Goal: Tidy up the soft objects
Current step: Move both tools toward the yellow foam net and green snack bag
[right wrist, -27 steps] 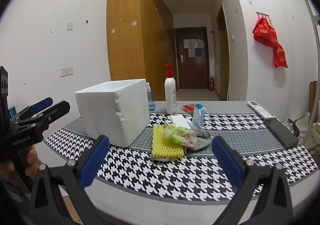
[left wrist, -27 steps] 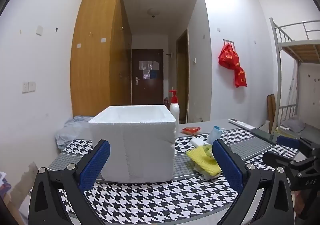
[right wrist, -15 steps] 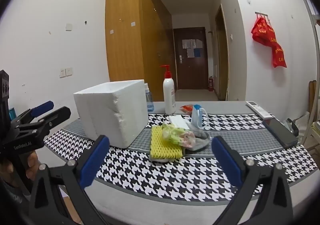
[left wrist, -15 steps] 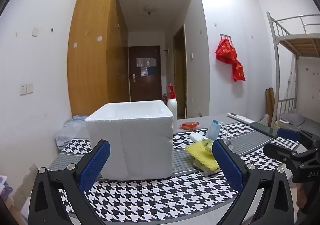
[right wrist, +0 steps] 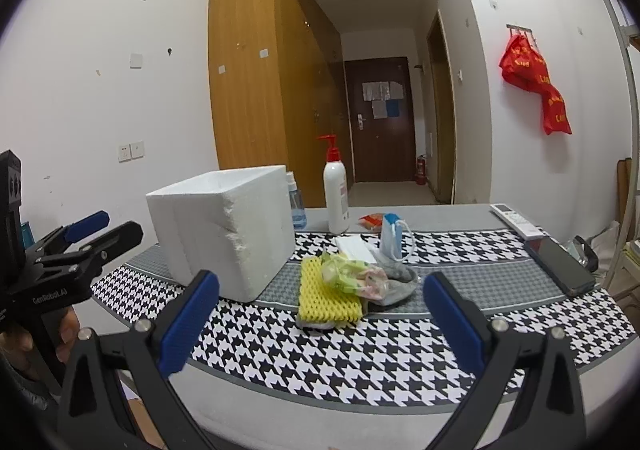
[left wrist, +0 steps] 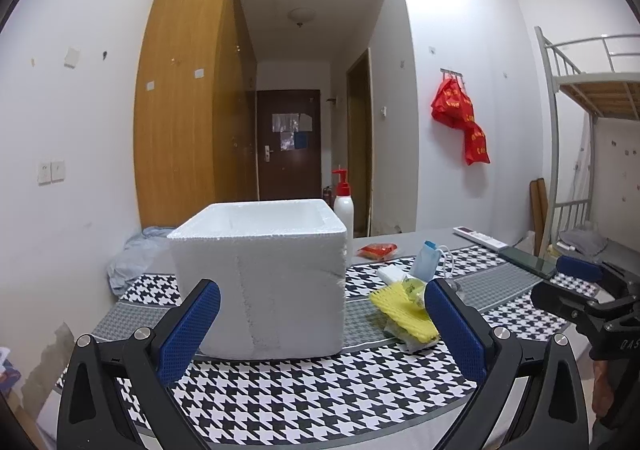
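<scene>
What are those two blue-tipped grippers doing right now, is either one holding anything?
Left gripper: open, holding nothing, facing the white foam box.
Right gripper: open, holding nothing, facing the yellow foam net.

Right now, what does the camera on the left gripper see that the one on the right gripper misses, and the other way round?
Only the left wrist view shows the inside rim of the open foam box, a crumpled blue cloth behind the table, and the bunk bed. Only the right wrist view shows a small clear spray bottle behind the box and a grey sock beside the pile. Both show the yellow foam net, the pump bottle, the red bags on the wall, and the other gripper, open and empty.
</scene>
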